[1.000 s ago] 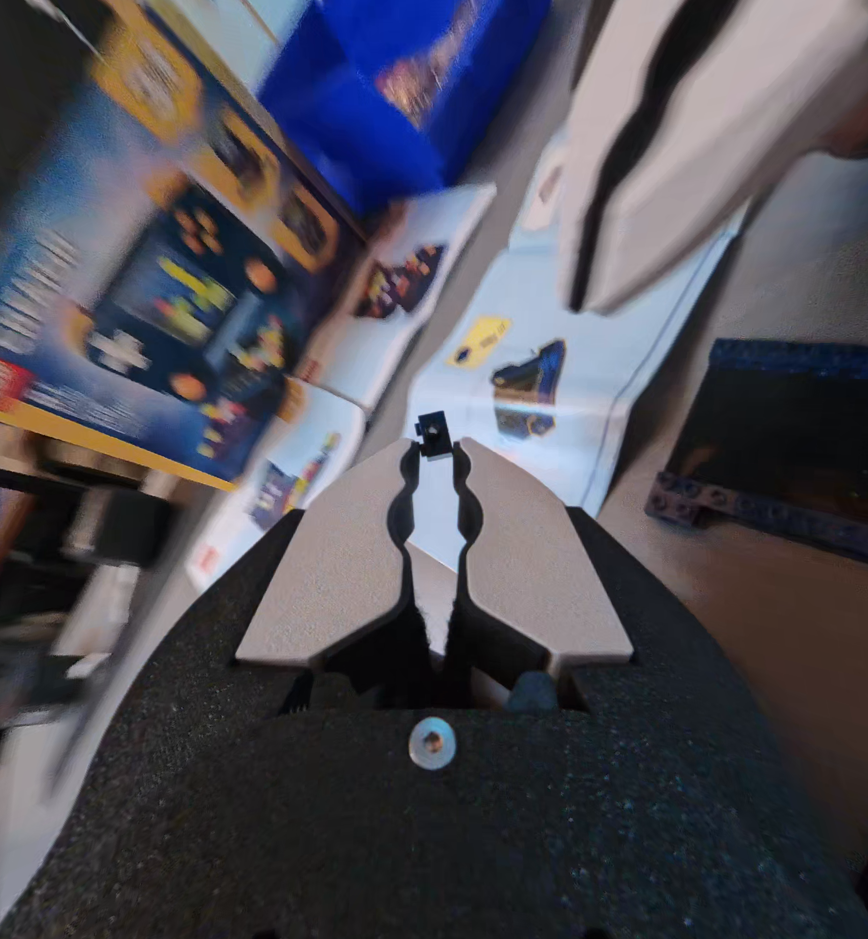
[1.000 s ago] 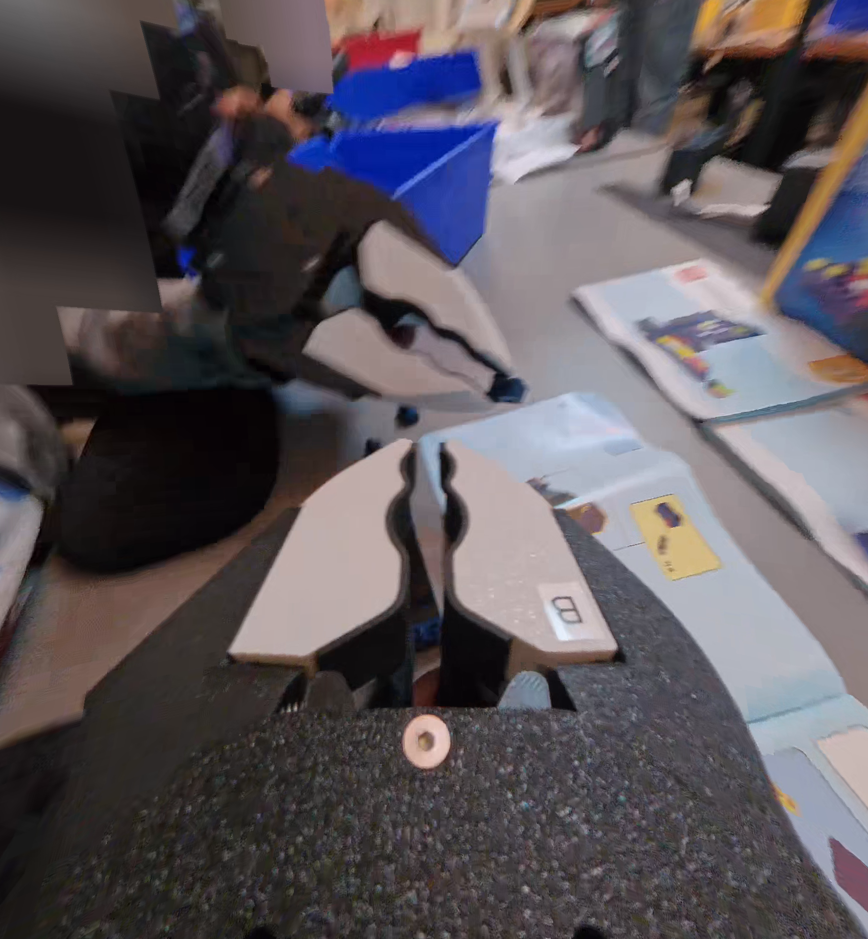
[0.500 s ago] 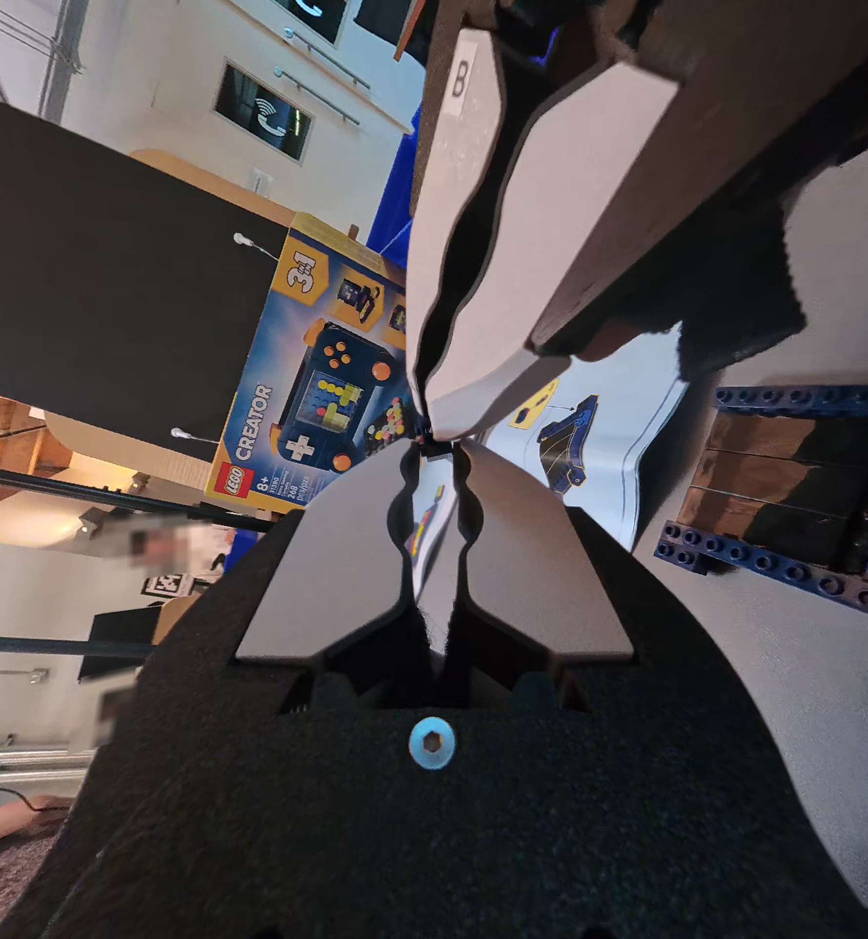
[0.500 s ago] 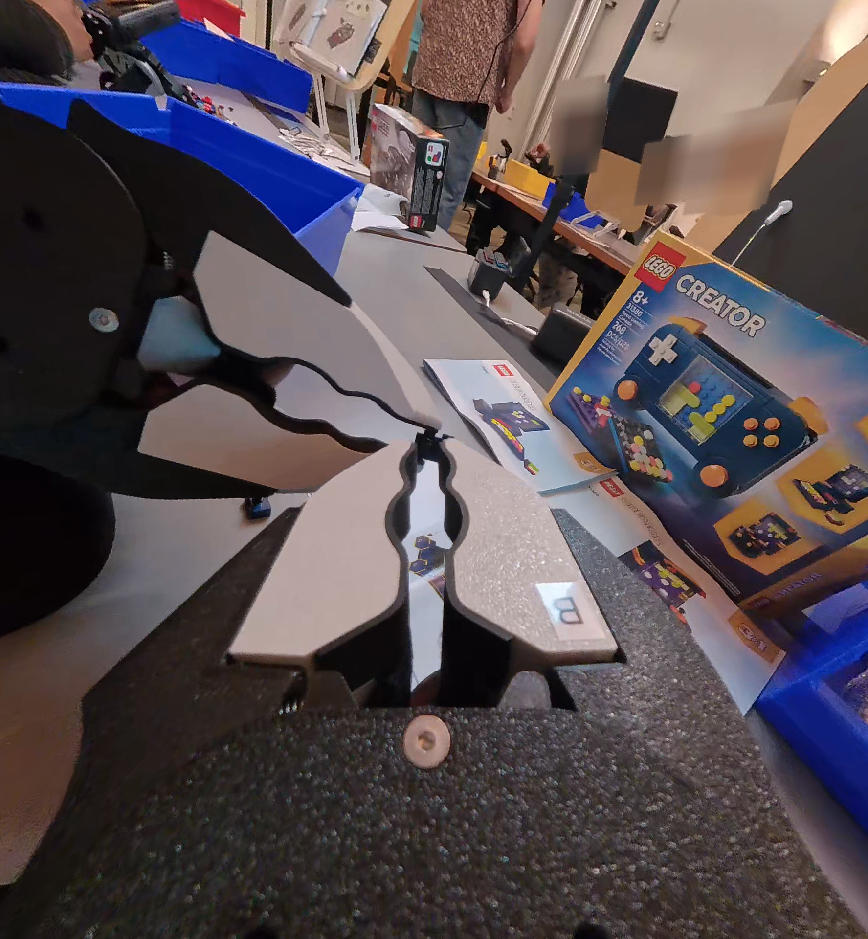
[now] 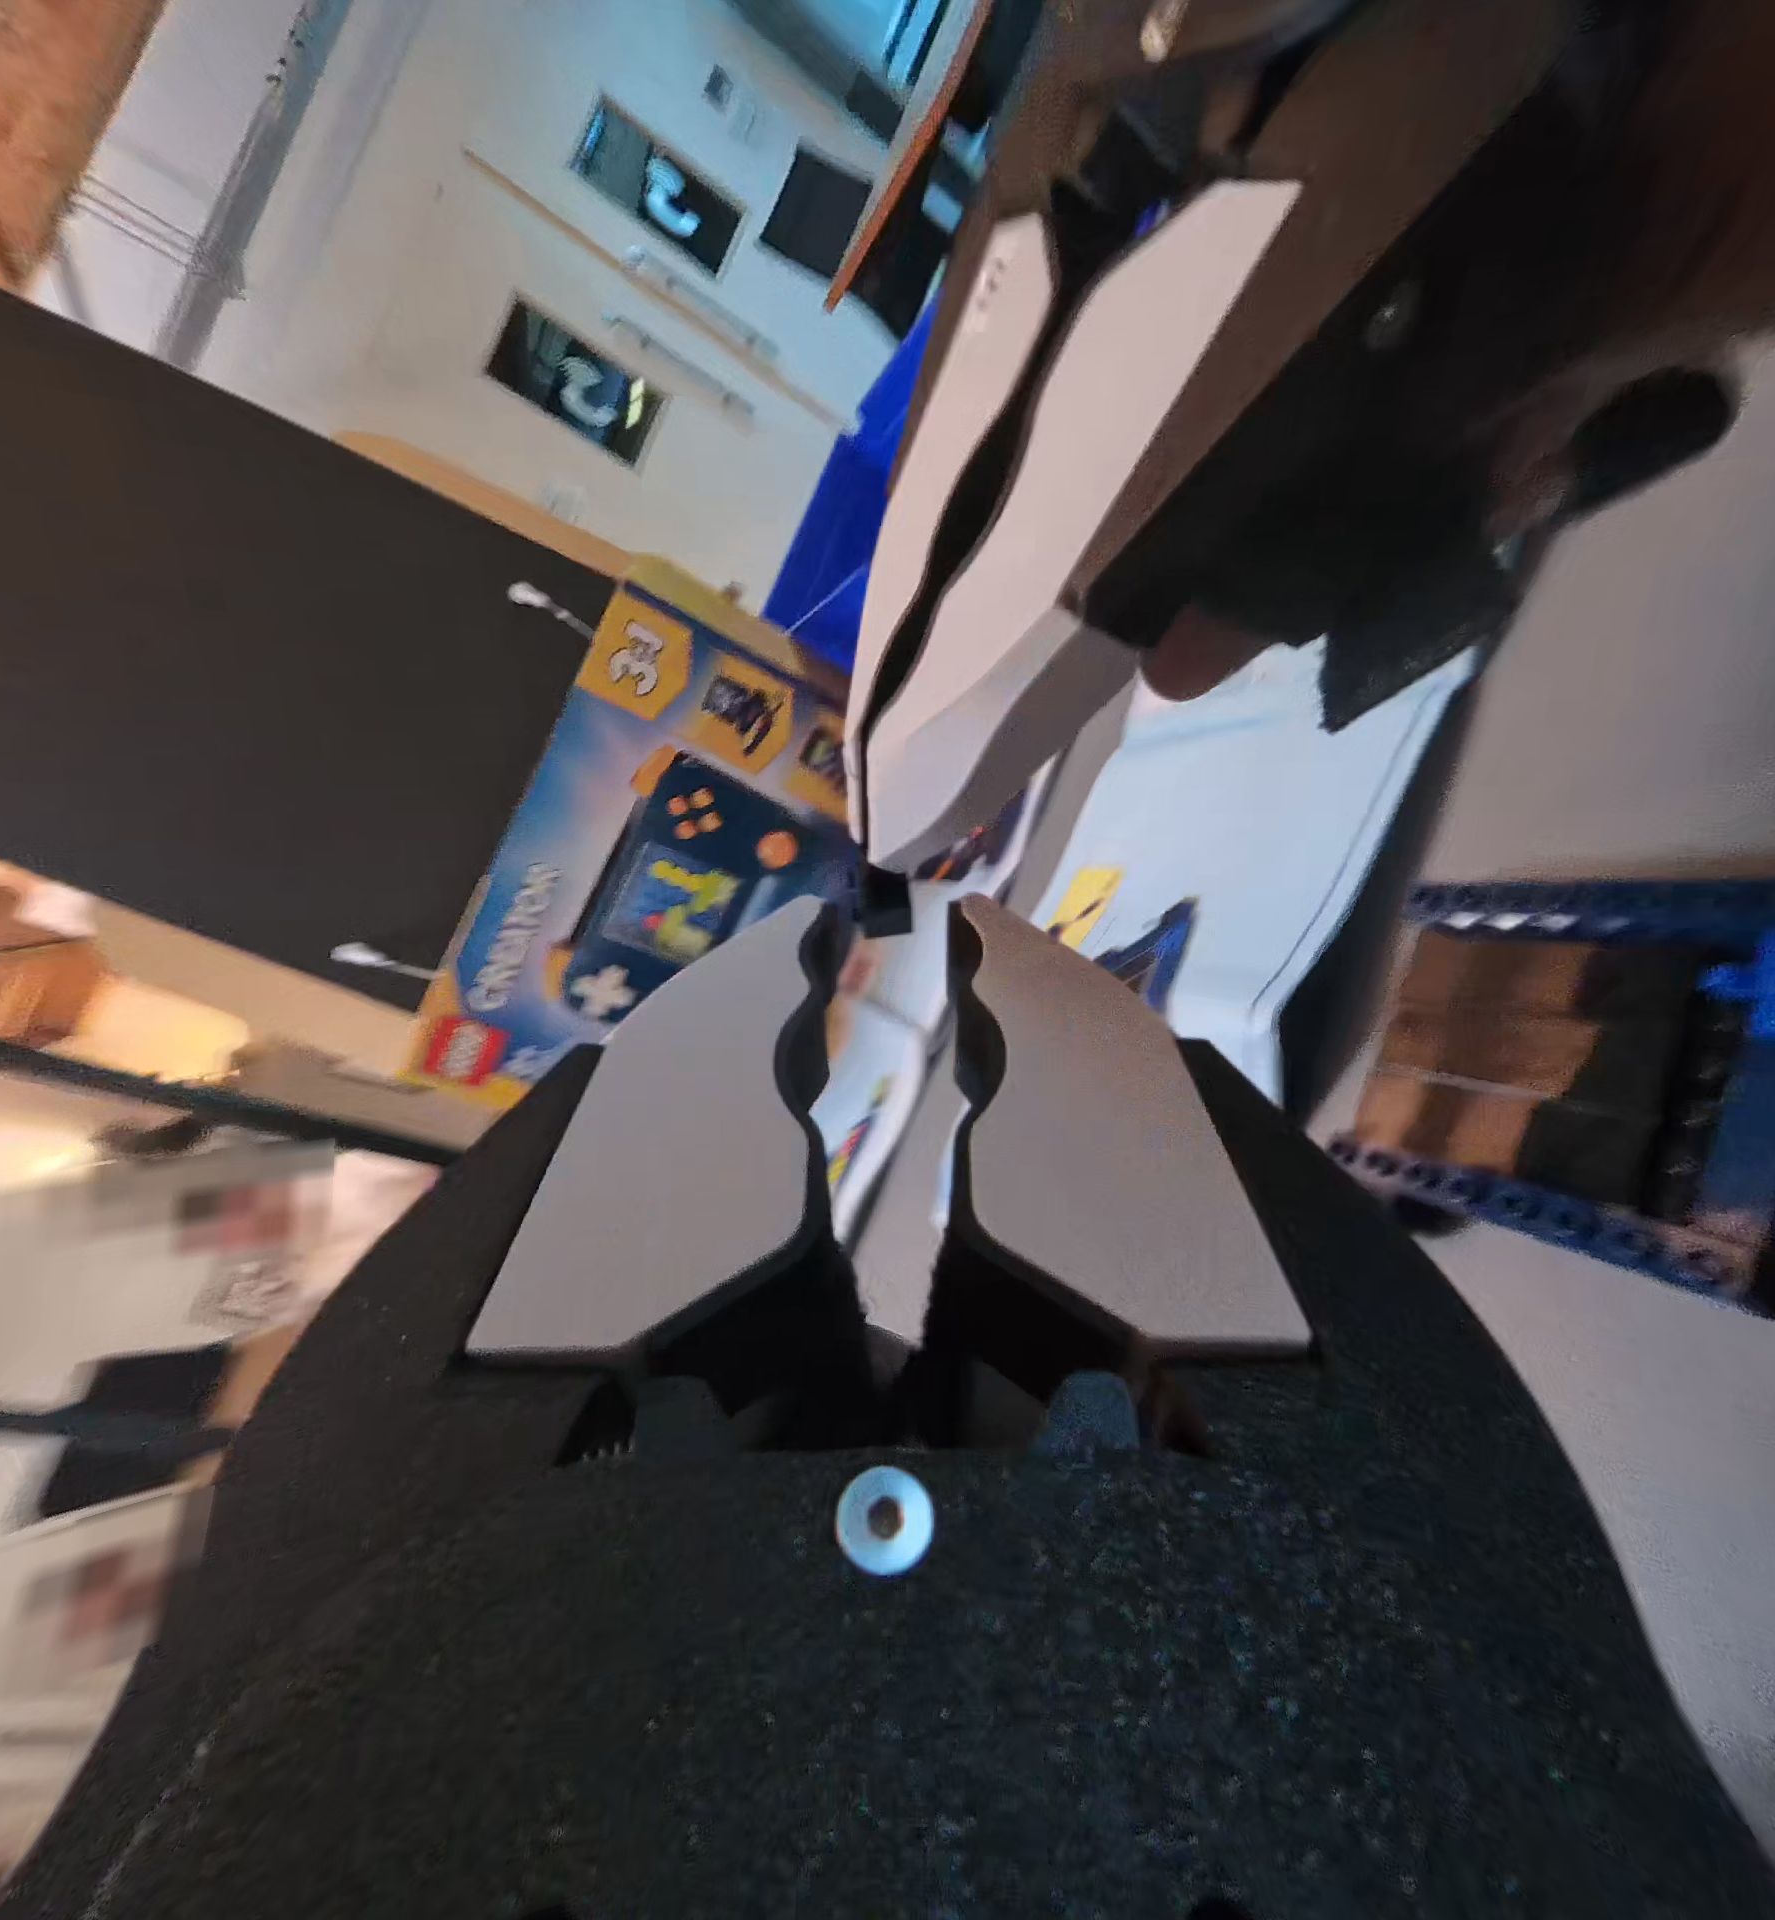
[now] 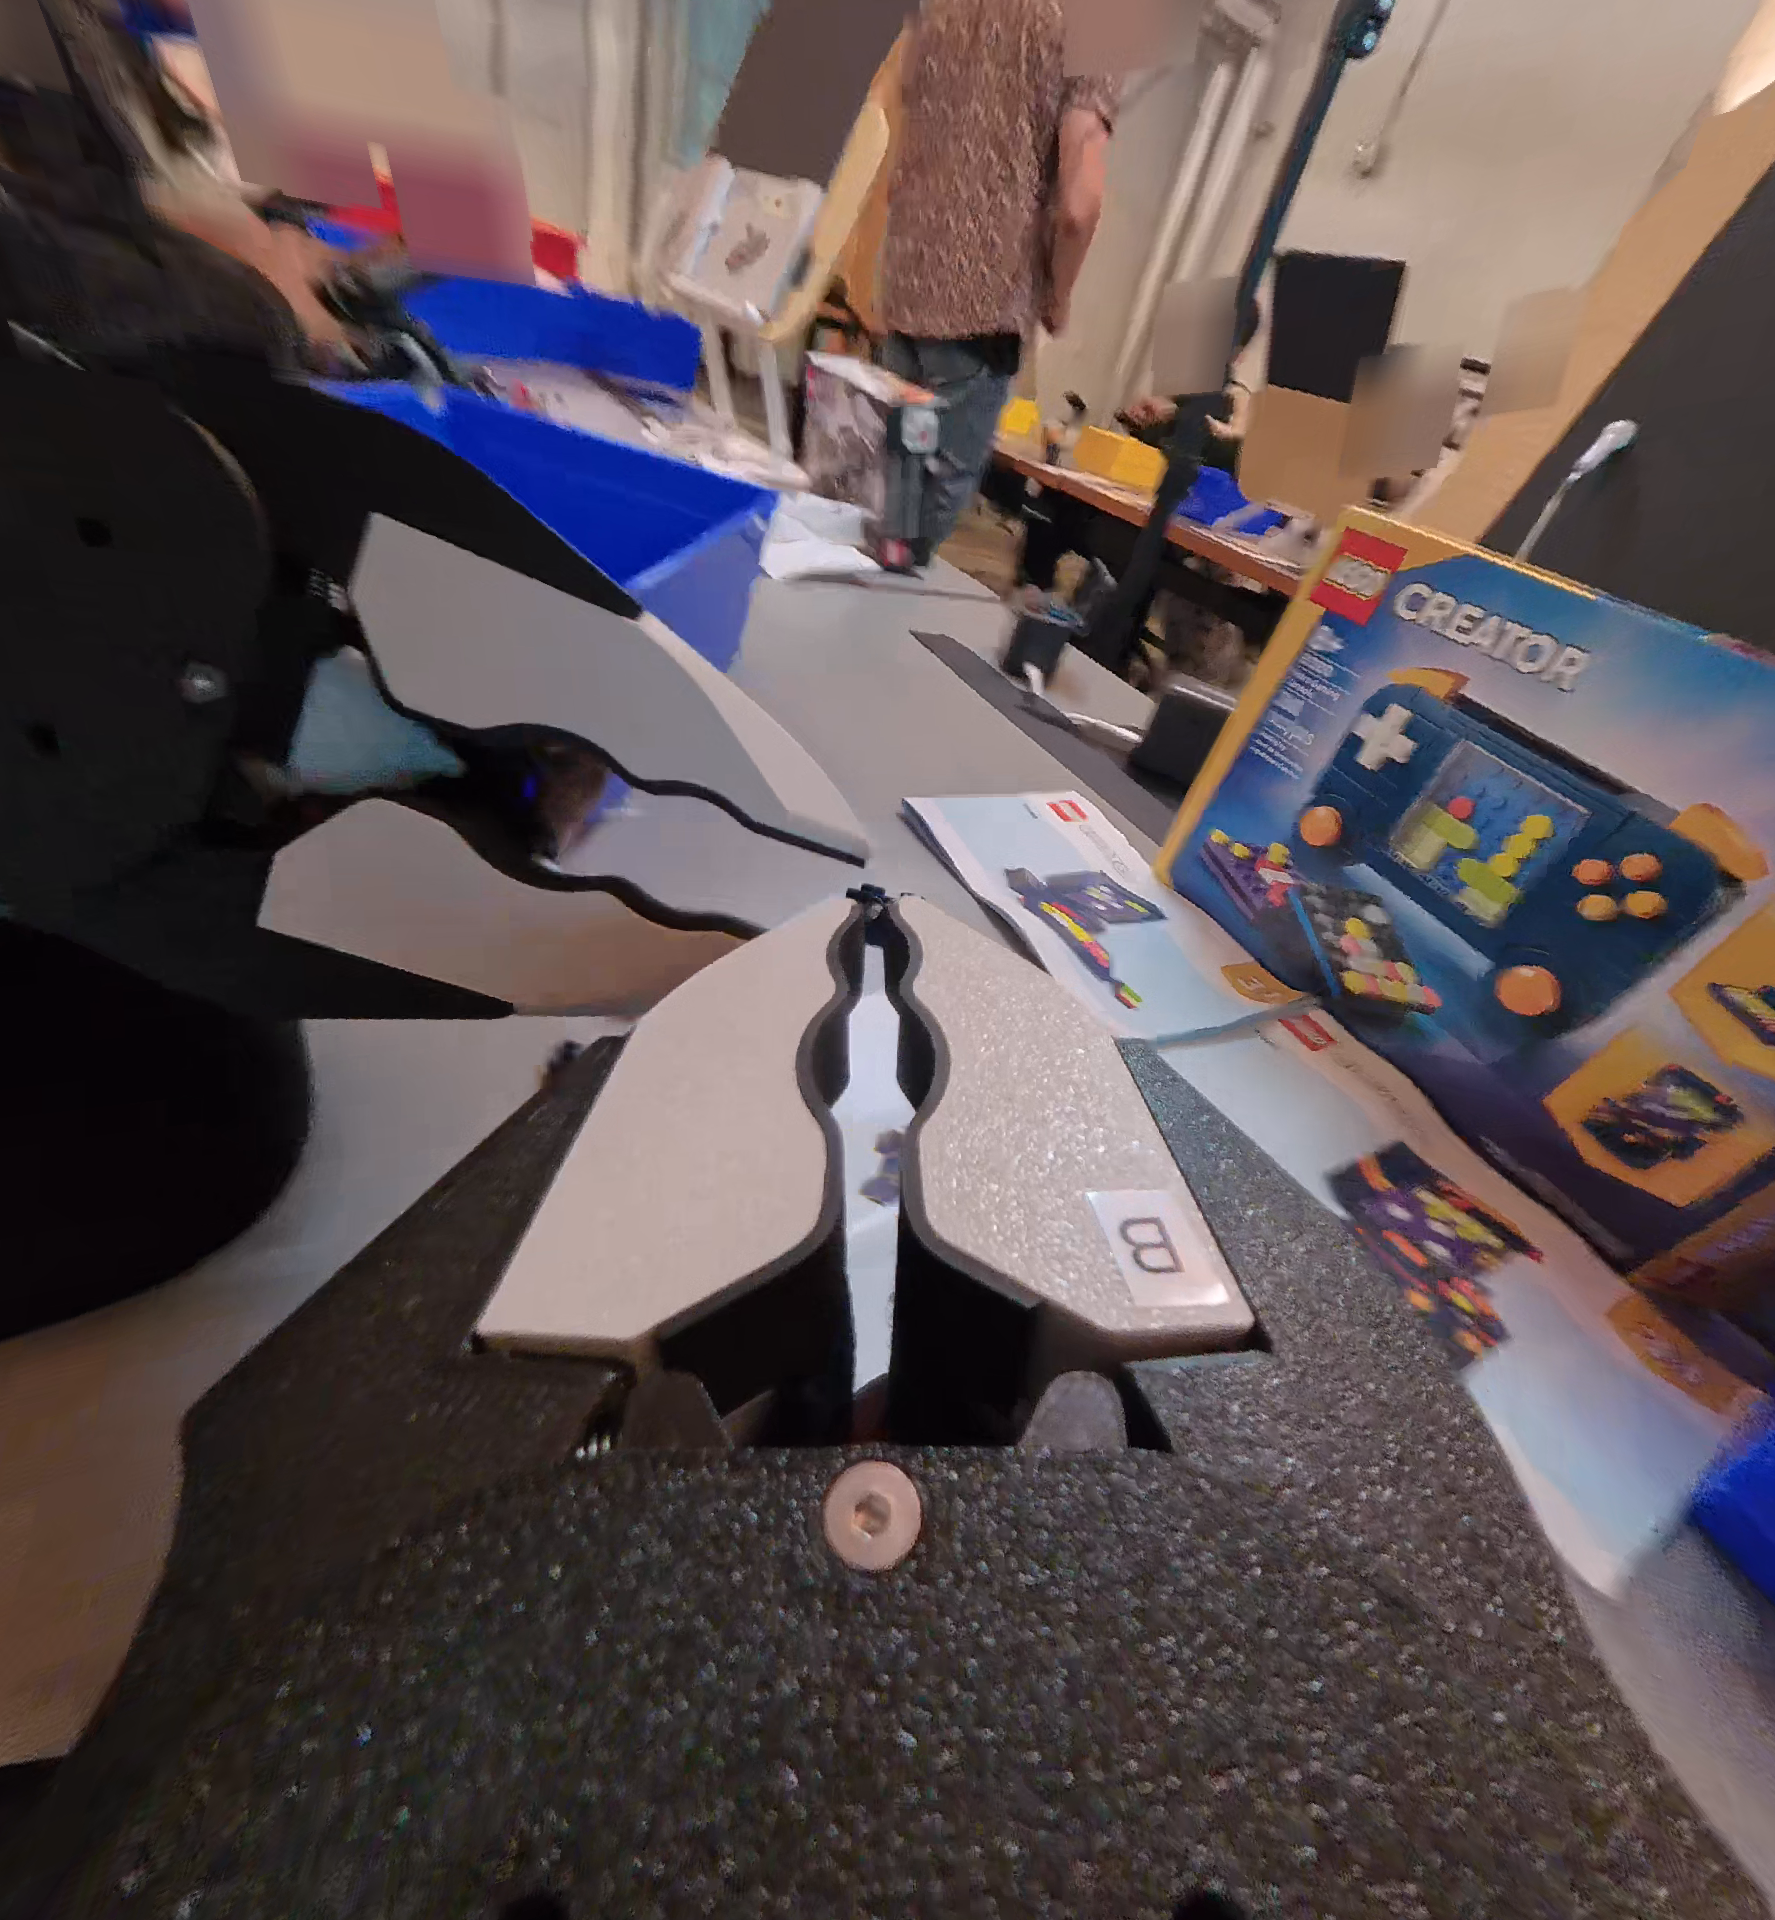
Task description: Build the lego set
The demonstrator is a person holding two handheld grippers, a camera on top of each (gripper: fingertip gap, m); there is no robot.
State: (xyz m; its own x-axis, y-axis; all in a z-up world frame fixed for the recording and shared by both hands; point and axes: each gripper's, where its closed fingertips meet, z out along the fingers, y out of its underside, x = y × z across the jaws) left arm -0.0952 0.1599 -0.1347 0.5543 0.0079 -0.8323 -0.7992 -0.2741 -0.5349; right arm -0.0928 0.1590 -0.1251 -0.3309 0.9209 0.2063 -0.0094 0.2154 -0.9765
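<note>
Black small brick [image 5: 885,906] sits pinched at the tip of the right gripper [image 6: 875,902], jaws closed on it, held in the air above the grey table [image 6: 862,665]. In the right wrist view only a sliver of the brick pokes out past the fingertips.

Left gripper [image 5: 888,909] has its jaws apart, clear gaps either side; the brick hangs between its tips, nearer the left finger [image 5: 800,925], not clamped by it. The two grippers meet nearly tip to tip, the right one coming in from above in the left wrist view.

Around them: toy set box [image 6: 1548,831] standing upright on the table, open instruction booklets [image 6: 1059,894] lying flat beside it, blue bin [image 6: 592,488] behind the left gripper, dark blue partly built brick frame [image 5: 1589,1091] on the table to the right of the left gripper. A person [image 6: 976,208] stands in the background.
</note>
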